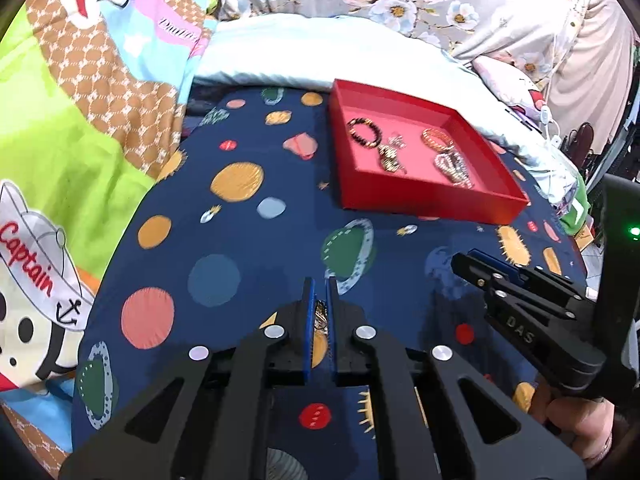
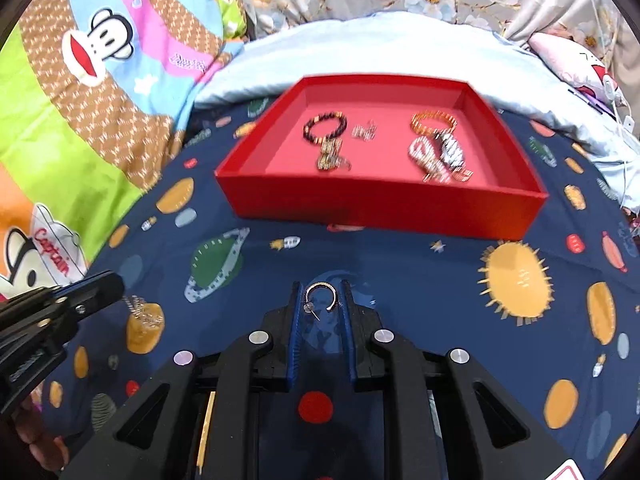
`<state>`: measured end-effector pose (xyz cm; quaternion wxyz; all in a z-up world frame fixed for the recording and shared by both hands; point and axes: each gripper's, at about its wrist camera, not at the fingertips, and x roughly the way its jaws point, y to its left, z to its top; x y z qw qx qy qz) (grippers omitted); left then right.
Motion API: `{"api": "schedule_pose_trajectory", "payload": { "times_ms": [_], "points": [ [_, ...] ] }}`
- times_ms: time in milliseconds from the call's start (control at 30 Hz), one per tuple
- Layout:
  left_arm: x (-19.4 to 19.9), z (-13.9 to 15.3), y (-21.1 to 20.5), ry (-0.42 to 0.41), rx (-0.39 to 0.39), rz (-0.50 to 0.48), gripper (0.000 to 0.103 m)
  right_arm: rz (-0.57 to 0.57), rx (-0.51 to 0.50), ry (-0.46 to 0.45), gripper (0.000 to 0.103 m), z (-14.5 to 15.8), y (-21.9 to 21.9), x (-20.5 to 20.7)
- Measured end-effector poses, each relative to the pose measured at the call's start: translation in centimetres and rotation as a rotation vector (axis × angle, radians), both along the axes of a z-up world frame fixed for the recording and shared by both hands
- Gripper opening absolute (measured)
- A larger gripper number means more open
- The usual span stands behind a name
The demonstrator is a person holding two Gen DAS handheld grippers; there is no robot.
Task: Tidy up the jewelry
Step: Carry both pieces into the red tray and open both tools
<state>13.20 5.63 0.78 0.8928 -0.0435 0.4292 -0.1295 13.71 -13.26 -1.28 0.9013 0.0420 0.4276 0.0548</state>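
A silver hoop earring sits pinched between the blue pads of my right gripper, just above the navy planet-print sheet. My left gripper is shut on a small gold chain piece, which dangles below its tip in the right wrist view. The red tray lies ahead of both grippers. It holds a dark bead bracelet, an orange bracelet and silver and gold pieces. In the left wrist view, my right gripper hangs to the right, short of the tray.
The sheet covers a bed. A bright cartoon quilt rises on the left, and a pale blue pillow with floral bedding lies behind the tray. A hand holds the right gripper's handle. White cables trail at the far right.
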Motion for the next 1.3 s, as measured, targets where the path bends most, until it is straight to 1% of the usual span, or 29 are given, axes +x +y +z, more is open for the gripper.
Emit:
{"api": "schedule_pose_trajectory", "payload": {
  "times_ms": [133, 267, 400, 533, 667, 833, 933, 1033, 1200, 1233, 1300],
  "points": [
    [0.7, 2.0, -1.1, -0.027, -0.023, -0.031, 0.004, -0.005, 0.029, -0.042, 0.016, 2.5, -1.3, -0.6],
    [2.5, 5.0, -3.0, -0.086, -0.047, -0.082, 0.004, -0.005, 0.040, -0.089, 0.016, 5.3, -3.1, 0.2],
    [5.5, 7.5, -5.5, -0.131, -0.069, -0.126, 0.004, -0.009, 0.053, -0.124, 0.016, 7.6, -5.2, 2.8],
    [9.6, 9.2, -8.8, -0.191, -0.055, -0.149, 0.004, -0.016, 0.040, -0.135, 0.016, 8.4, -6.7, 6.5],
    [13.5, 9.1, -11.4, -0.189, -0.072, -0.182, 0.004, -0.037, 0.043, -0.121, 0.016, 7.6, -8.3, 10.6],
    [17.2, 7.5, -13.6, -0.169, -0.044, -0.182, 0.004, -0.050, 0.044, -0.094, 0.016, 5.7, -9.5, 14.4],
    [19.1, 5.9, -14.5, -0.137, -0.033, -0.181, 0.005, -0.043, 0.044, -0.074, 0.016, 4.7, -9.6, 15.8],
    [20.2, 4.8, -14.9, -0.115, -0.018, -0.182, 0.005, -0.038, 0.038, -0.058, 0.016, 3.6, -9.5, 16.8],
    [20.9, 4.0, -14.9, -0.093, -0.030, -0.174, 0.006, -0.028, 0.051, -0.045, 0.018, 2.6, -9.4, 17.7],
    [21.1, 4.0, -14.8, -0.094, -0.032, -0.162, 0.008, -0.030, 0.049, -0.052, 0.022, 2.5, -9.4, 17.6],
    [21.2, 4.2, -14.3, -0.094, -0.038, -0.141, 0.030, -0.041, 0.052, -0.062, 0.025, 2.7, -9.6, 17.5]
  ]
}}
